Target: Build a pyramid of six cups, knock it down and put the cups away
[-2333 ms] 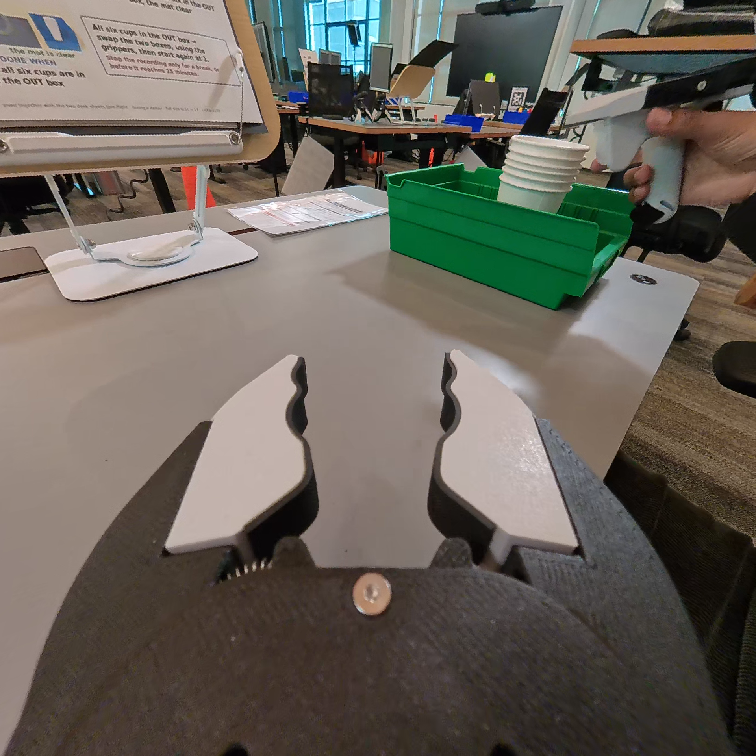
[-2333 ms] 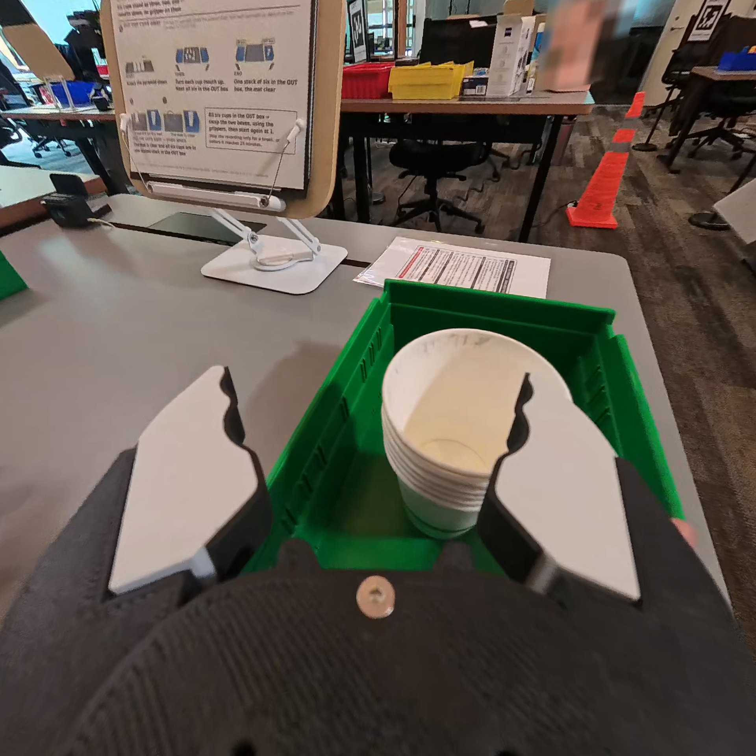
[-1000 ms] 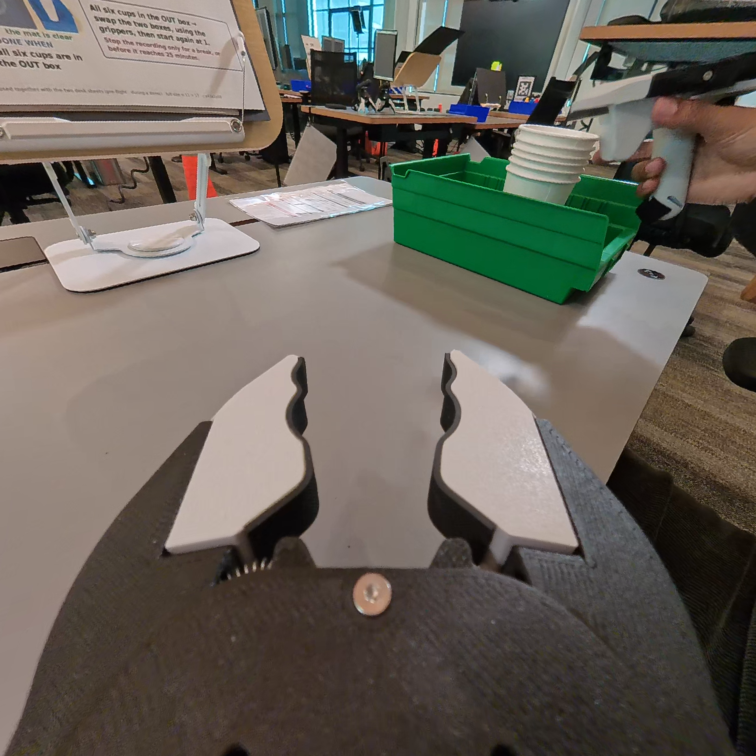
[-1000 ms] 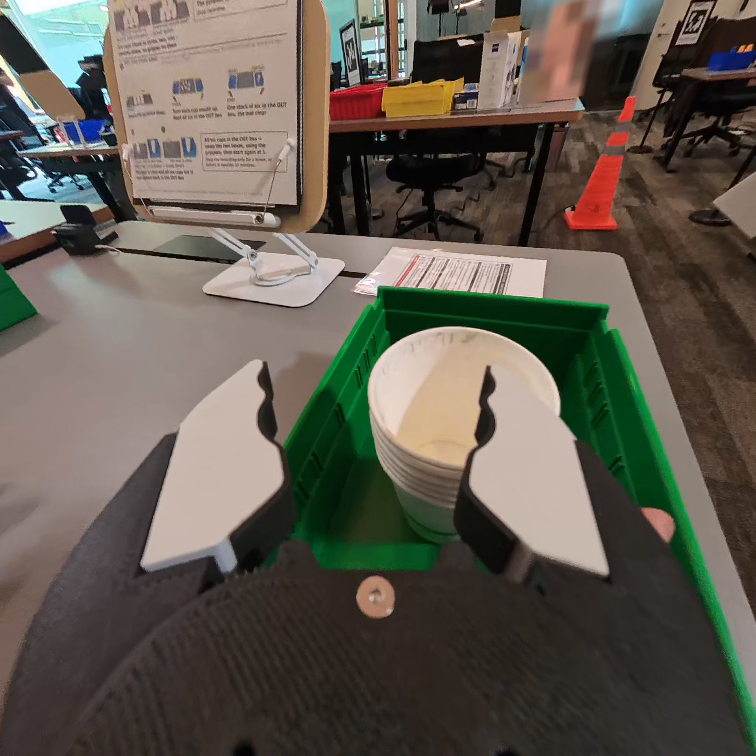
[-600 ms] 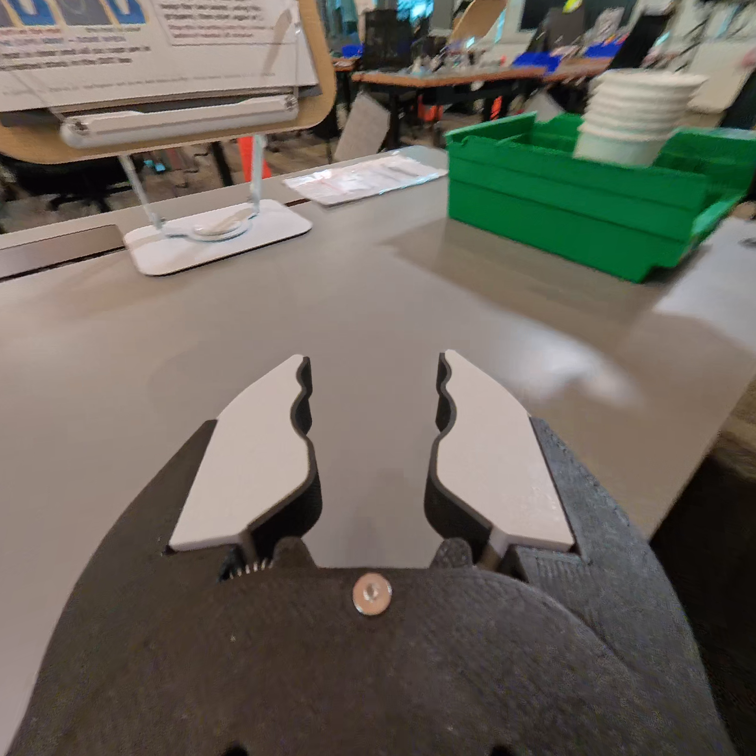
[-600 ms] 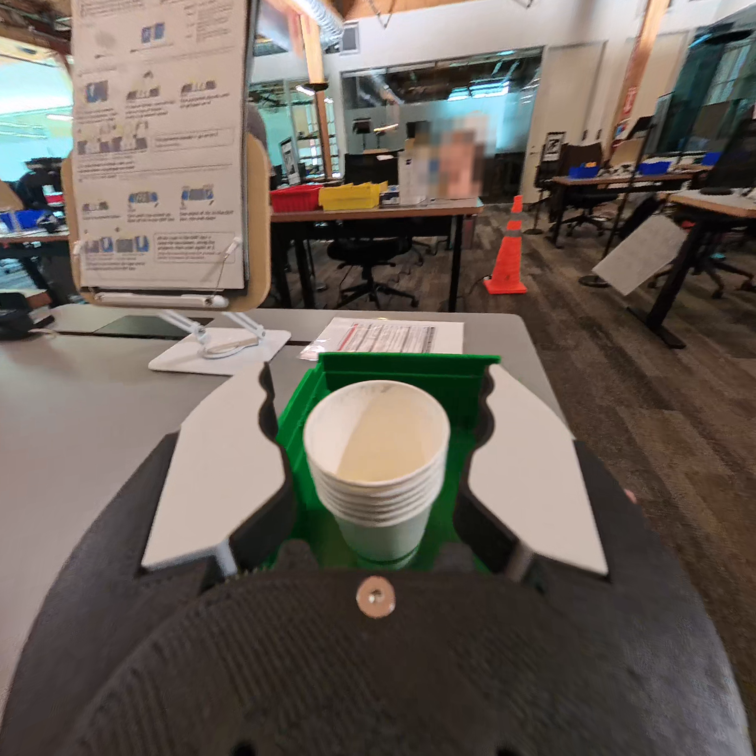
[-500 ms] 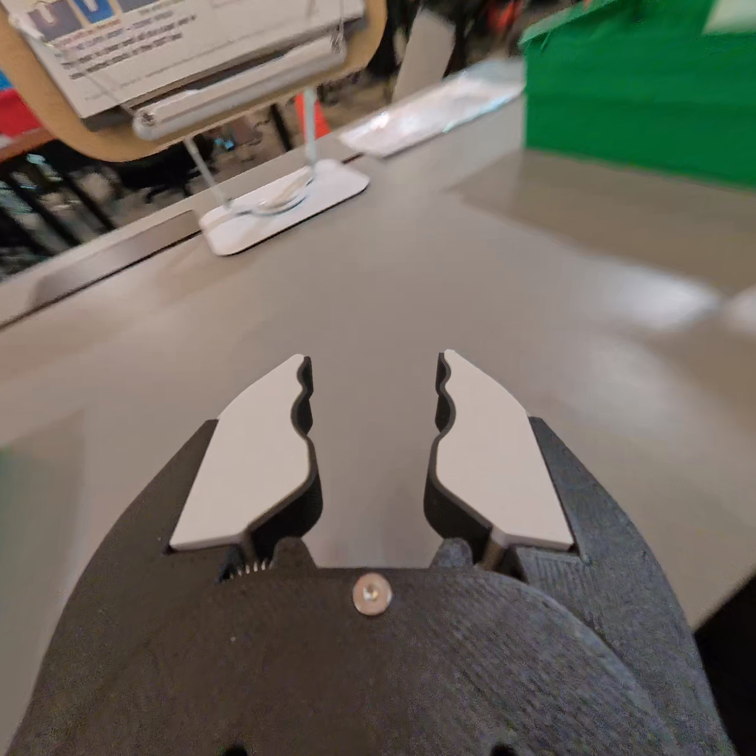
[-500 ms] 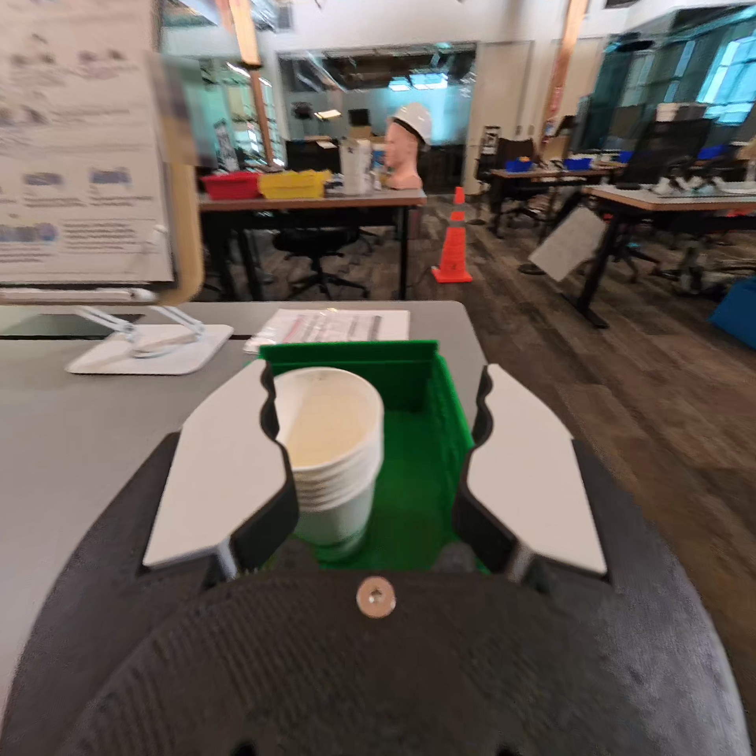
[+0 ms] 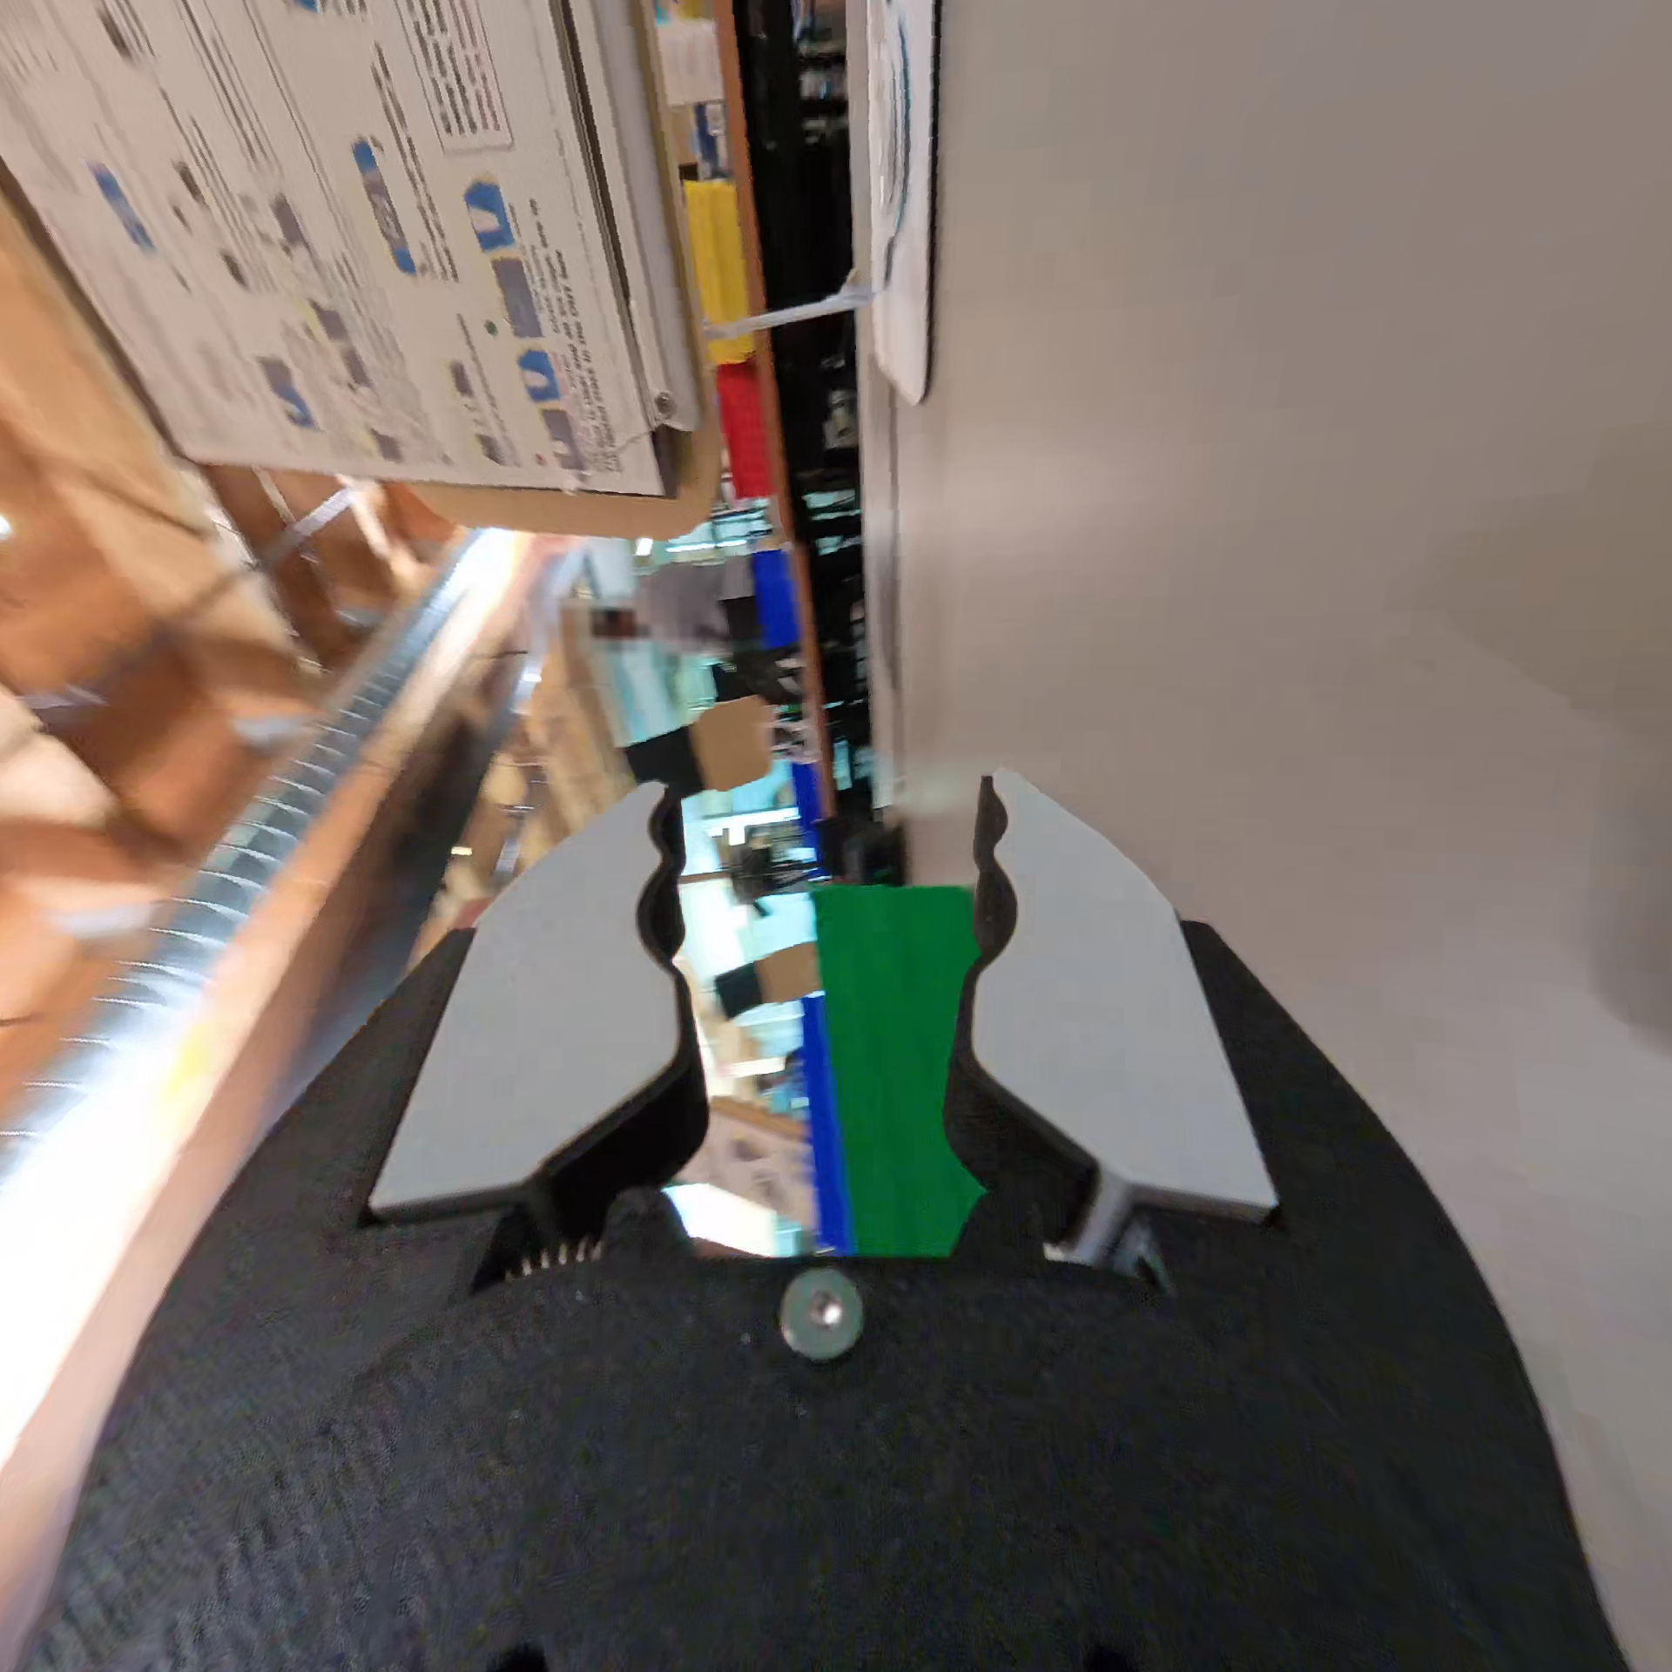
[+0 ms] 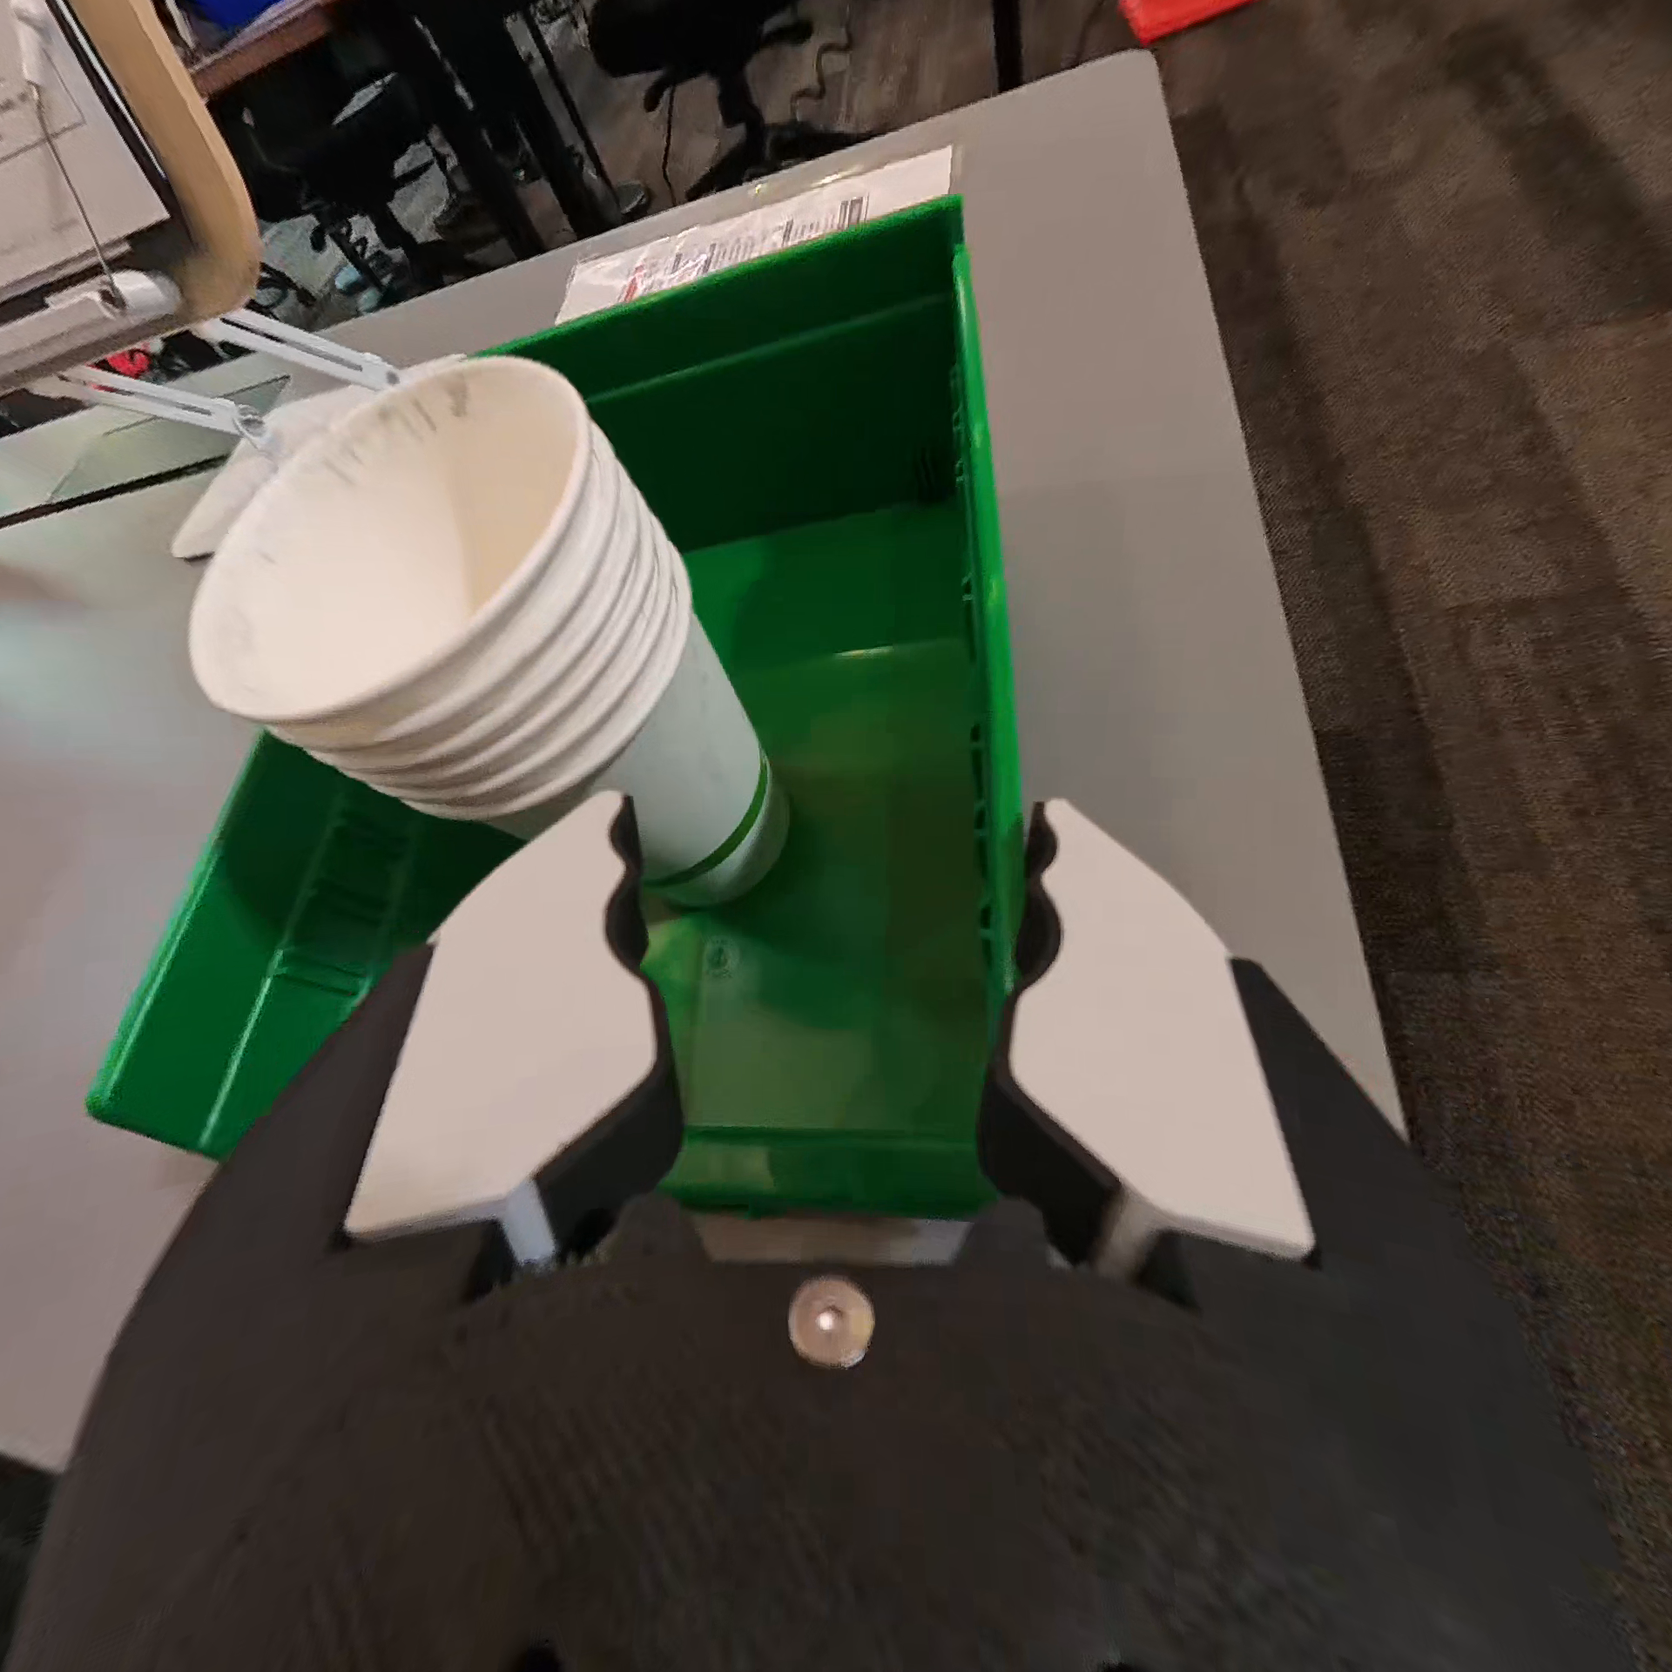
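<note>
In the right wrist view a stack of several white paper cups (image 10: 452,615) stands in a green bin (image 10: 982,543) on the grey table (image 10: 81,814). My right gripper (image 10: 832,814) is open and empty. It looks down into the bin just right of the cup stack's base, and its right finger (image 10: 1113,1022) lies over the bin's right wall. The left wrist view is rolled on its side. My left gripper (image 9: 823,796) is open and empty, with another green bin (image 9: 891,1040) seen between its fingers, on the table (image 9: 1312,543).
An instruction board on a white stand (image 9: 362,226) rises at the table's back; it also shows in the right wrist view (image 10: 136,181). A printed sheet (image 10: 769,235) lies behind the bin. The table's edge and the carpeted floor (image 10: 1448,452) are right of the bin.
My left gripper has swung away from the cup bin, rolled onto its side, and now faces a second green bin. My right gripper has risen and tipped down over the cup bin.
</note>
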Available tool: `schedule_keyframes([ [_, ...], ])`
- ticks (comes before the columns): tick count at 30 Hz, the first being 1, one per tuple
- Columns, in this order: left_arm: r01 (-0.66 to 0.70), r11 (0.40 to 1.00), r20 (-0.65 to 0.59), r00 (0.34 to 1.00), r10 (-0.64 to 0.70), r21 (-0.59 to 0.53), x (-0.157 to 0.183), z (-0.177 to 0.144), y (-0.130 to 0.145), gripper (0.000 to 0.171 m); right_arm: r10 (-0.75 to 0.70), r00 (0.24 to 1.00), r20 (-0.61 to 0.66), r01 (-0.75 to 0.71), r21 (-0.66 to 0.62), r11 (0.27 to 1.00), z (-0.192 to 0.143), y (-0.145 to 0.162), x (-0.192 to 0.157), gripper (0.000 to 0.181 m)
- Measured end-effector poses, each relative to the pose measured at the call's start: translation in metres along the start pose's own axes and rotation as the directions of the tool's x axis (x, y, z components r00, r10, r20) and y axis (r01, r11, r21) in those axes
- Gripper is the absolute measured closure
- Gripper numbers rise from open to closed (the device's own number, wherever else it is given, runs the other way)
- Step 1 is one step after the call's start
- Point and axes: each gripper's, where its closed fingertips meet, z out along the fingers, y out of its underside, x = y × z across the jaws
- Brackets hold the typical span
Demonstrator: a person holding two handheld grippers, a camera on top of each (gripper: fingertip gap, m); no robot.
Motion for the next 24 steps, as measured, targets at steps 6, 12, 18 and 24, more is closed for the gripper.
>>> schedule_keyframes([
  [6,-0.236,0.970,0.080,0.967,0.240,-0.060,-0.017,-0.012,-0.007,0.109,-0.098,0.991,-0.088,0.095,-0.041,0.995,0.002,0.005,0.008,0.109],
  [12,-0.236,0.971,0.137,0.961,0.239,-0.035,-0.032,-0.022,-0.019,0.109,-0.211,0.950,-0.229,0.192,-0.101,0.976,0.002,0.008,0.022,0.129],
  [18,-0.191,0.982,0.095,0.977,0.191,-0.009,-0.029,-0.025,-0.022,0.109,-0.281,0.889,-0.361,0.231,-0.175,0.957,0.000,0.014,0.041,0.120],
  [24,-0.144,0.989,-0.018,0.989,0.144,-0.010,-0.016,-0.025,-0.019,0.108,-0.270,0.890,-0.369,0.206,-0.204,0.957,0.001,0.023,0.049,0.124],
])
